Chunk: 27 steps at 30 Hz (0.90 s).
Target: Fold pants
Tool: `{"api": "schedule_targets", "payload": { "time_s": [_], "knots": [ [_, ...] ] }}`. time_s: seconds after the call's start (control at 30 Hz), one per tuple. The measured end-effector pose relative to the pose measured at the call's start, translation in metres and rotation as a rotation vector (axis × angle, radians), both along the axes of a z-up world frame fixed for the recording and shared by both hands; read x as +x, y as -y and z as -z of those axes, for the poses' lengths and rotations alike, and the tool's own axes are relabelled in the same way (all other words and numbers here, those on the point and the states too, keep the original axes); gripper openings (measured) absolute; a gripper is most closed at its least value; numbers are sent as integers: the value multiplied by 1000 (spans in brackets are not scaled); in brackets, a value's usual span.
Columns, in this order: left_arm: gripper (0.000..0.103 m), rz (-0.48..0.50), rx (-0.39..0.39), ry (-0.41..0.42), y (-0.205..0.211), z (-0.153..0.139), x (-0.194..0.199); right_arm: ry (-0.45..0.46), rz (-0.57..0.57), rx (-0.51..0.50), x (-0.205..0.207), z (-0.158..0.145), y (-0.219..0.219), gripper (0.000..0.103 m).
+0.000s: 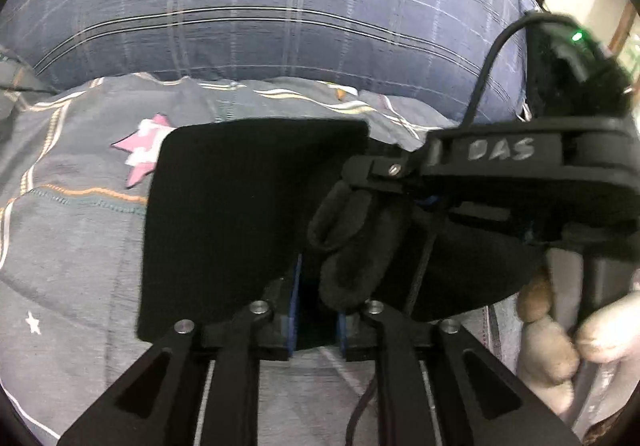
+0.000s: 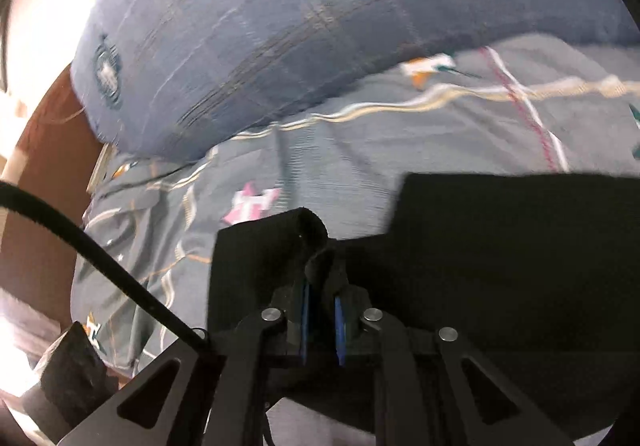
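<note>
Pants (image 1: 248,222) held mid-fold over bedspread (image 1: 72,238): left gripper (image 1: 316,310) and right gripper (image 2: 322,310) clamped narrow on black cloth; final folds judged outstanding.

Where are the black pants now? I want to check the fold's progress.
The black pants hang pinched in both grippers above the patterned grey bedsheet, just before the plaid blue pillow.
</note>
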<state>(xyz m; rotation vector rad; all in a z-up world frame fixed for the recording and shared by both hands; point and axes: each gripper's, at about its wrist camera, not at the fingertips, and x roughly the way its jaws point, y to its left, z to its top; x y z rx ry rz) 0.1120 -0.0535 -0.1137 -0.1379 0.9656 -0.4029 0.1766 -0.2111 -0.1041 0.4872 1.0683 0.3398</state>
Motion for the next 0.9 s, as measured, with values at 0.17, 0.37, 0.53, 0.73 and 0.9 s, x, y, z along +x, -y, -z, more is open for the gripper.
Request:
{"api": "schedule_targets", "payload": {
  "time_s": [0.17, 0.37, 0.53, 0.73, 0.9],
  "knots": [
    [40, 73, -26, -9, -7, -17, -25, -11, 41, 60, -4, 16, 23, 13],
    [54, 37, -70, 2, -52, -36, -59, 9, 78, 89, -16, 12, 36, 43],
    [56, -84, -102, -14, -94, -31, -66, 79, 162, 30, -37, -12, 54, 57],
    [56, -143, -128, -57, -105, -20, -61, 117, 52, 168, -49, -36, 31, 54],
    [56, -145, -118, -63, -106, -20, -66, 18, -8, 269, -38, -2, -2, 54]
  ]
}}
